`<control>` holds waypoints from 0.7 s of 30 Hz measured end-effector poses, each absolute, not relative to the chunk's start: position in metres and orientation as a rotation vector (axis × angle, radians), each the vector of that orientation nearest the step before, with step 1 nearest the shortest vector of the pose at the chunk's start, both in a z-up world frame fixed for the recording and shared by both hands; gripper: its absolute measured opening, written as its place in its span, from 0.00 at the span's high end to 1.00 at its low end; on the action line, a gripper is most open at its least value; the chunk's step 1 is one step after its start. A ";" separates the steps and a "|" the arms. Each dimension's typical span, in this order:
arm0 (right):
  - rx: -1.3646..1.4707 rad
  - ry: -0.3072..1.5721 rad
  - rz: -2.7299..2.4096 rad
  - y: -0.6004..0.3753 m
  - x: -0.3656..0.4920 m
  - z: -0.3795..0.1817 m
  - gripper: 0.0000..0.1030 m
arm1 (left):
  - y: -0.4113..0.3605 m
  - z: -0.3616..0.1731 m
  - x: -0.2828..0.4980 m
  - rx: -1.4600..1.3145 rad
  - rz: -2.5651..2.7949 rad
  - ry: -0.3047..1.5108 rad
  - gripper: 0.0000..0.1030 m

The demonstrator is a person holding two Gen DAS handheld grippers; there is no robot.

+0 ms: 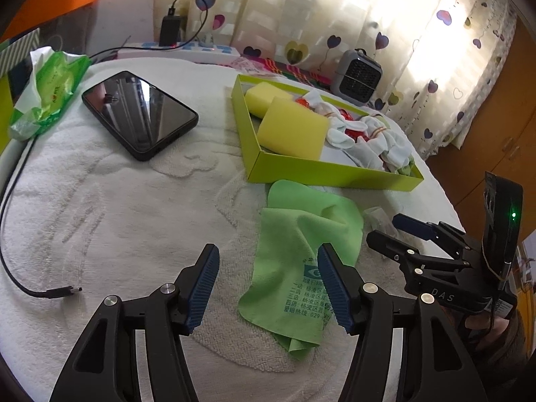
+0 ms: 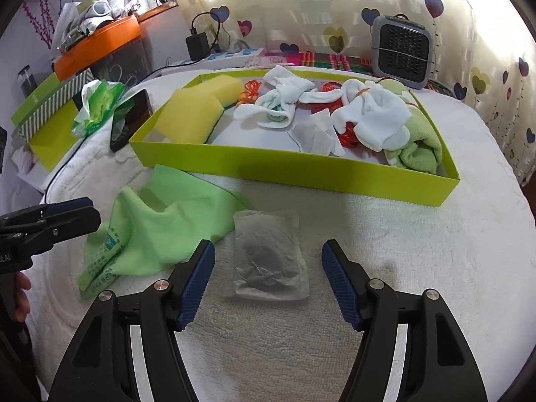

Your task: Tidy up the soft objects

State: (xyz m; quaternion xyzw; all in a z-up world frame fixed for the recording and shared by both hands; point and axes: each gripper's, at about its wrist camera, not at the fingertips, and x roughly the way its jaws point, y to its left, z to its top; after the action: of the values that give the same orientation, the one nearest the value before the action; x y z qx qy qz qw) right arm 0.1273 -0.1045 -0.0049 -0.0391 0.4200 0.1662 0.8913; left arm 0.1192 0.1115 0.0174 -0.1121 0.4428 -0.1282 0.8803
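A crumpled light-green cloth (image 1: pixel 301 261) with printed text lies on the white towel in front of the lime-green box (image 1: pixel 321 172). My left gripper (image 1: pixel 268 288) is open just above the cloth's near part, with its right pad over the fabric. A flat translucent sachet (image 2: pixel 268 258) with dark contents lies to the right of the cloth (image 2: pixel 160 231). My right gripper (image 2: pixel 269 284) is open, with the sachet's near end between its pads and untouched. The box (image 2: pixel 301 171) holds yellow sponges (image 2: pixel 191 117), white socks (image 2: pixel 372 114), red items and another green cloth.
A black phone (image 1: pixel 140 114), a green tissue pack (image 1: pixel 50 93) and a loose black cable (image 1: pixel 40 288) lie on the towel to the left. A grey heater (image 2: pixel 402 50) stands behind the box, before a curtain. The towel-covered surface drops off at the right.
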 end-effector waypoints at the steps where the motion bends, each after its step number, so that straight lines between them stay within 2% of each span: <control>1: -0.088 0.871 0.343 -0.104 0.127 -0.005 0.35 | 0.110 0.017 0.120 -0.230 -0.270 0.925 0.41; 8: -0.066 0.866 0.349 -0.108 0.129 -0.005 0.35 | 0.100 0.014 0.123 -0.204 -0.292 0.940 0.41; 13: -0.080 0.860 0.321 -0.110 0.127 -0.004 0.48 | 0.091 0.013 0.126 -0.182 -0.301 0.944 0.41; 15: -0.075 0.858 0.309 -0.114 0.128 -0.004 0.58 | 0.087 0.012 0.126 -0.168 -0.301 0.950 0.41; 19: -0.068 0.856 0.309 -0.116 0.127 -0.003 0.62 | 0.081 0.012 0.126 -0.144 -0.303 0.955 0.41; 21: -0.061 0.854 0.305 -0.118 0.127 -0.003 0.68 | 0.079 0.011 0.126 -0.136 -0.299 0.958 0.41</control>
State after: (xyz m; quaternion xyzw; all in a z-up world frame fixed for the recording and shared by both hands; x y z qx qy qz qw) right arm 0.1273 -0.1178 -0.0030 -0.0293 0.4123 0.1474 0.8986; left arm 0.1265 0.0788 0.0114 -0.0651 0.4588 -0.1431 0.8745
